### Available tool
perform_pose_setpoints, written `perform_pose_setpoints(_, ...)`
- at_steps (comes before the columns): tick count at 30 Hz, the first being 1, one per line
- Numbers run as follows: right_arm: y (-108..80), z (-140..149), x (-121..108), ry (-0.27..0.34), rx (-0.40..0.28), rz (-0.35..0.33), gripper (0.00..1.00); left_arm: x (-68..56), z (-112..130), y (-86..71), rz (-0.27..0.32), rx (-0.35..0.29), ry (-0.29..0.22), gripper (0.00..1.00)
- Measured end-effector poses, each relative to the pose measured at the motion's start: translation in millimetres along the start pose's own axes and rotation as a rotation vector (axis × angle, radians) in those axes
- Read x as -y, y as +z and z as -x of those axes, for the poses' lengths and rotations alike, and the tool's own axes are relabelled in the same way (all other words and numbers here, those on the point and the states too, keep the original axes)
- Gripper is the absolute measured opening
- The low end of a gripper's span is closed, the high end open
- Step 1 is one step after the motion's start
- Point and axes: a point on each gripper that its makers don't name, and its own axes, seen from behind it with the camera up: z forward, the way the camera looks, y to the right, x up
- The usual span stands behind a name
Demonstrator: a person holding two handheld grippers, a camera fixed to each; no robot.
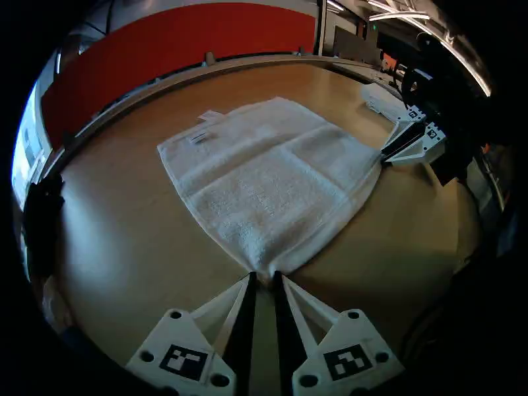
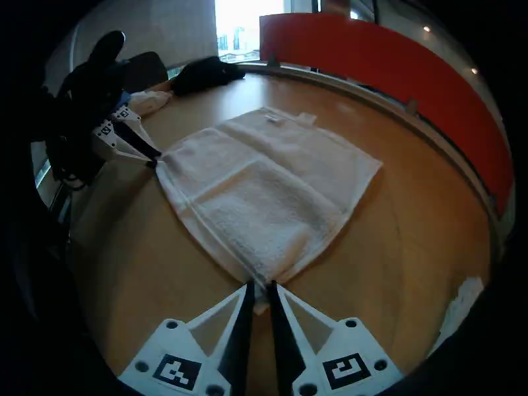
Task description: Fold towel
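Two corners were pinched, one per gripper. The left gripper [image 1: 264,280] had its fingers closed to a narrow slit on the near corner of the white terry towel [image 1: 264,178]. The right gripper [image 2: 259,290] was clamped the same way on the adjacent corner, with cloth bunched between the tips. The towel lay flat on the light wooden tabletop [image 1: 125,224], well in from the edges. It looked doubled over already, with layered edges and a small sewn label [image 1: 198,137] at the far side. A long red panel [image 1: 178,46] ran behind the tabletop's far edge.

Handling, my read: light, soft, zero stiffness, so it would sag and drape between the two holds. The thick pile gives decent friction, so slipping out seemed unlikely if both layers were caught. The risk was the layers separating or the cloth dragging on the wood. Corners were the right place to hold. I'd carry both at even height toward the far edge with the shared edge taut, then line up the corners before letting go.
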Motion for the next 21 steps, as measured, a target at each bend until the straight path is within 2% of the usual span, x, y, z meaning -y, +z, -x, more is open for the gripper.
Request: perform_pose_setpoints(21, -8.6, -16.6, -5.2, -0.001, -0.031, 0.013, 0.16, -4.6, -10.0, -9.6, 0.016, 0.000, -0.039, 0.14)
